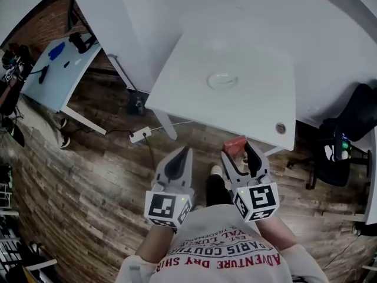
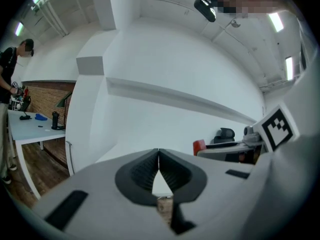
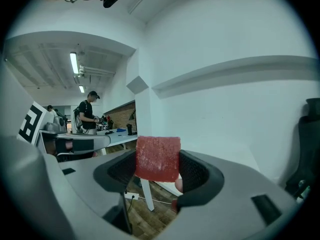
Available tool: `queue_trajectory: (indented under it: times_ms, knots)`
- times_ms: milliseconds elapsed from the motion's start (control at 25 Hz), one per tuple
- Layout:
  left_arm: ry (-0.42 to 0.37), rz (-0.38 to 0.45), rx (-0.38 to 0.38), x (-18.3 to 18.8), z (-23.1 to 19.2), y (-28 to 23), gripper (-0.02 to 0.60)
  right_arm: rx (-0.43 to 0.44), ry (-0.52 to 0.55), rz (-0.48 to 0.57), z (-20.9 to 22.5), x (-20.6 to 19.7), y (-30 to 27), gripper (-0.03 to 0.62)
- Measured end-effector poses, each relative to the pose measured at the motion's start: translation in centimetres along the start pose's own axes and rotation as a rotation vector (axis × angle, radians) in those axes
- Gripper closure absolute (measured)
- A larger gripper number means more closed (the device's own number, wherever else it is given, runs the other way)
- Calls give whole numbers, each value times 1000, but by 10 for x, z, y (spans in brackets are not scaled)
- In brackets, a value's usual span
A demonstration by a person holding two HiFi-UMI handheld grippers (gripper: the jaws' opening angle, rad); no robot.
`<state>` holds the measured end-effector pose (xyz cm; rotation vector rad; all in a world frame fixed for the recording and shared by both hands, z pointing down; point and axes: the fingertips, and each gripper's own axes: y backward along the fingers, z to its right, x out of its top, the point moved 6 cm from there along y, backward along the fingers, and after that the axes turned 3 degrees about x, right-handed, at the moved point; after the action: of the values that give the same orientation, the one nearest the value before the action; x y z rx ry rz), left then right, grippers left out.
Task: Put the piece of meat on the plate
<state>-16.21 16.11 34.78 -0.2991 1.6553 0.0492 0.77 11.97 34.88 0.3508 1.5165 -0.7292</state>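
We stand on a wooden floor facing 1 white table, with a black office chair off its right side. We hold 2 grippers low and side by side, close to our chest and just short of the table's near edge. The left gripper has its jaws clenched tip to tip with nothing caught between them; its own view shows the ribbed pads meeting at the front. The right gripper is closed around the task's thing. The plate is pale and round and sits near the middle of the table, well apart from both grippers. The piece of meat is a red square slab, upright between the right gripper's 2 dark pads and pinched on both sides. Its top edge rises above them, and in the head view it hangs at the table's near edge.
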Motion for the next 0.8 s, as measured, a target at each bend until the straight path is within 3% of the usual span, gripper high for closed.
queue_trajectory:
  times_ms: [360, 560, 800]
  knots:
    - [-26, -13, 1, 32, -14, -133, 574, 45, -23, 5, 93, 33, -96, 316]
    - [-26, -11, -8, 49, -12, -210, 574, 25, -40, 12, 159, 50, -134, 316]
    - [-28, -45, -30, 50, -14, -276, 574, 2, -86, -40, 203, 44, -170, 316]
